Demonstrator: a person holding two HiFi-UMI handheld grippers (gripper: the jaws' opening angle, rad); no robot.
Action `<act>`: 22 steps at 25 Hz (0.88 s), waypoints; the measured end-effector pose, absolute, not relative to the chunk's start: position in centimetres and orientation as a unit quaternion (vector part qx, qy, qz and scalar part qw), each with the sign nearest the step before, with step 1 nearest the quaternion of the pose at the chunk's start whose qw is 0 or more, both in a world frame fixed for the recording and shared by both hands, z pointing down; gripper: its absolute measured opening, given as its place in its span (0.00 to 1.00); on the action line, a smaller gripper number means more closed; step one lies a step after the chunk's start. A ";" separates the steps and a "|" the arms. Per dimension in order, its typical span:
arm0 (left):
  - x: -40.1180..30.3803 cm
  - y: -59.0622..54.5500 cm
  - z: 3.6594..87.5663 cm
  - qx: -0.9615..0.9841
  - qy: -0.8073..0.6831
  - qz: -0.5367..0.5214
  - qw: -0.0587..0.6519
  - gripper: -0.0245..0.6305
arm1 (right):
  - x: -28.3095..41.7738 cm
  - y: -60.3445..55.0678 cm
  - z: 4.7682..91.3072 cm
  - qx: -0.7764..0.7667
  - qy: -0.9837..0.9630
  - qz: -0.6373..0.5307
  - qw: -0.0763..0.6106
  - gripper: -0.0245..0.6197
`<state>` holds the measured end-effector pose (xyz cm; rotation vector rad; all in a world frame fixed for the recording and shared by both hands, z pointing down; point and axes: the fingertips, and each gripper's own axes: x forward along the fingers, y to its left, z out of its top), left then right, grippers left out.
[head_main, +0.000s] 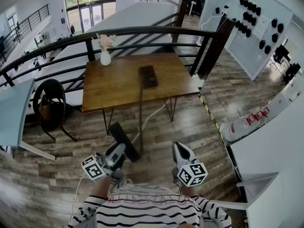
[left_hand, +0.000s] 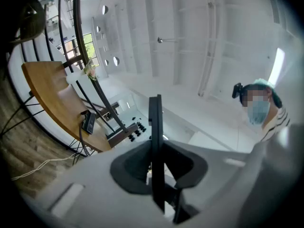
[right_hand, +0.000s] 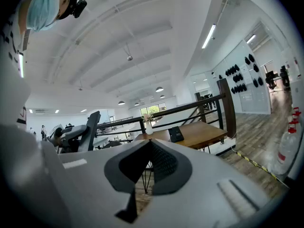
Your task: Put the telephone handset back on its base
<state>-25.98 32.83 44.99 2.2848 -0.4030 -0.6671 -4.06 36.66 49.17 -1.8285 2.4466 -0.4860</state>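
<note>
Holding the telephone handset (head_main: 124,140) tight, my left gripper (head_main: 118,154) has its jaws pressed on the two flat sides. The handset's long side points ahead of that gripper, toward the table (head_main: 114,87). The base (head_main: 148,76) lies on the table, well ahead of both grippers and a little right of my left one. Its long side points away from me. The cord (head_main: 140,113) runs from it down to the handset. My right gripper (head_main: 180,148) is closed with nothing in it. I think my left one must carry the handset forward.
</note>
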 end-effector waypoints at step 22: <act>-19.5 33.9 47.3 0.872 -0.188 -0.250 0.376 0.15 | 0.4 36.4 51.7 -0.536 0.822 -0.187 0.031 0.04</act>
